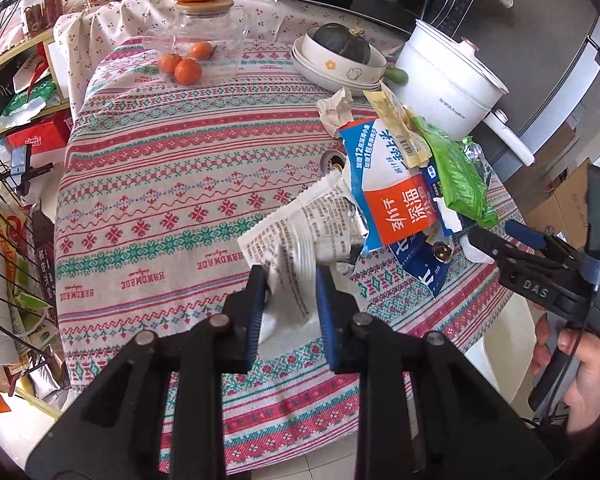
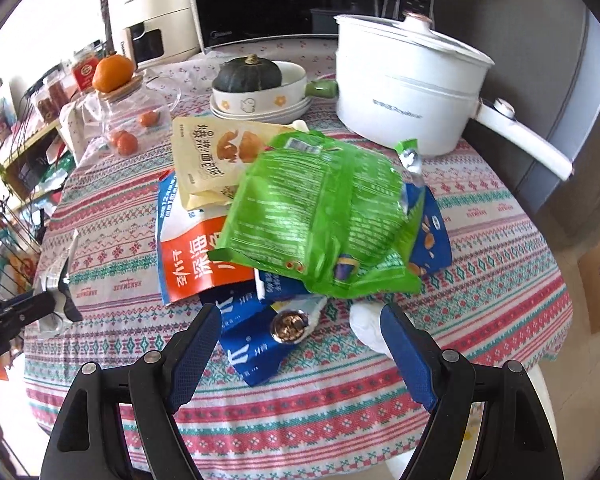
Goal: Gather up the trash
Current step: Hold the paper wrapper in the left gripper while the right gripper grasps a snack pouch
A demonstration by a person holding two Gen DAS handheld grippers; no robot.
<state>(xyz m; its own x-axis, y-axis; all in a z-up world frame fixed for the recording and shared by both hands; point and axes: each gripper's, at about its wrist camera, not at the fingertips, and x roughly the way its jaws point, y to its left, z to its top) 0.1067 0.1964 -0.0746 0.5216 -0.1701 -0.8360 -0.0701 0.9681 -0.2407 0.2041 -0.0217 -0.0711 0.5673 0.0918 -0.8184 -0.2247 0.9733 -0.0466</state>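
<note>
A heap of trash lies on the patterned tablecloth (image 1: 160, 200): a green wrapper (image 2: 320, 216), a blue, white and orange bag (image 2: 196, 256), a beige snack bag (image 2: 212, 156) and a blue packet (image 2: 248, 344). My left gripper (image 1: 292, 276) is shut on a white printed wrapper (image 1: 300, 236) at the heap's near left edge. My right gripper (image 2: 300, 320) is open and empty, just in front of the heap, over the blue packet and a metal cap (image 2: 290, 326). It also shows in the left wrist view (image 1: 496, 240). A crumpled tissue (image 1: 336, 108) lies behind the heap.
A white electric pot (image 2: 404, 88) stands behind the heap at right. Stacked bowls hold a dark squash (image 2: 248, 74). A glass jar (image 1: 204, 36) with an orange on top and small oranges (image 1: 184, 66) stand at the back. A wire rack (image 1: 4, 240) is at the left.
</note>
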